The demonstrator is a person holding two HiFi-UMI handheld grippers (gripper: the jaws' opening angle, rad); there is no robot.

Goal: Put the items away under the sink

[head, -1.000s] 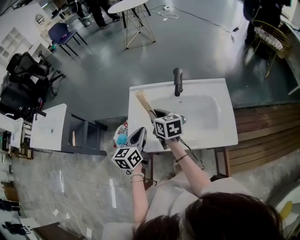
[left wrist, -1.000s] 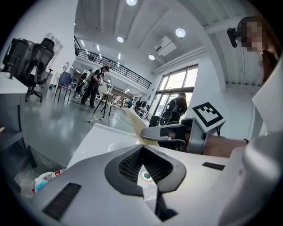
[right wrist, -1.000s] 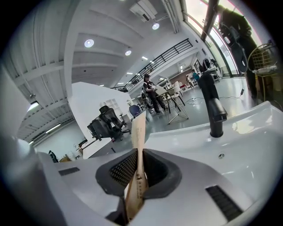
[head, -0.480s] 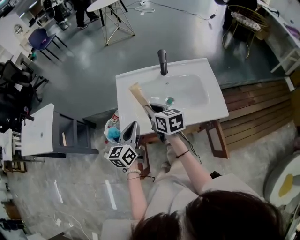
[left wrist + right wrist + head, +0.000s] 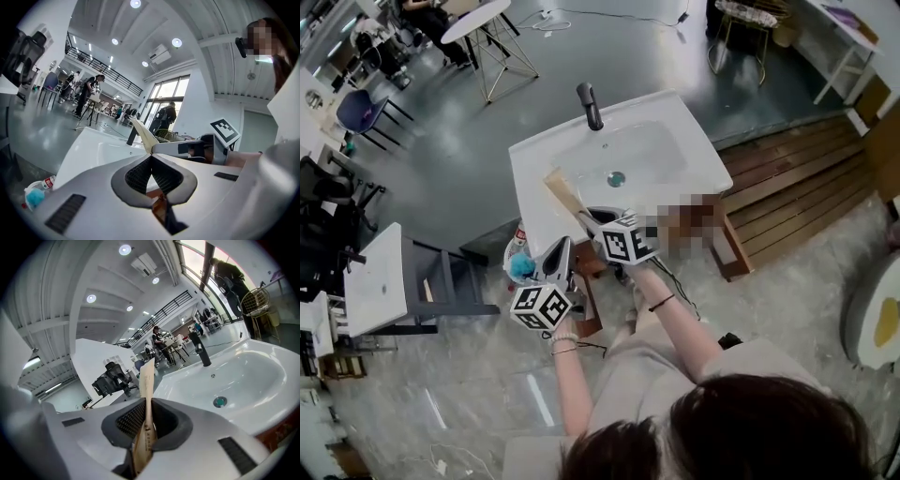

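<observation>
Looking down past your arms, you have the right gripper (image 5: 594,221) clamped on the lower part of a flat wooden spatula (image 5: 564,192). Its broad end sticks out over the front left corner of the white sink (image 5: 534,155). Your left gripper (image 5: 563,247) hangs just beside it, off the sink's front edge, with its jaws pressed together tip to tip and nothing between them. A black faucet (image 5: 589,105) stands at the sink's far rim, and a green drain (image 5: 616,178) sits in the bowl. Low down beside the sink's left side lie a blue item (image 5: 521,266) and a bottle with a red label (image 5: 520,234), directly ahead of the left gripper. What holds them is too small to make out. A white side table (image 5: 375,277) stands well off to the left, and a wooden platform (image 5: 787,159) runs along the right. The space beneath the sink is covered by the basin and your own grippers, so nothing there can be read.
</observation>
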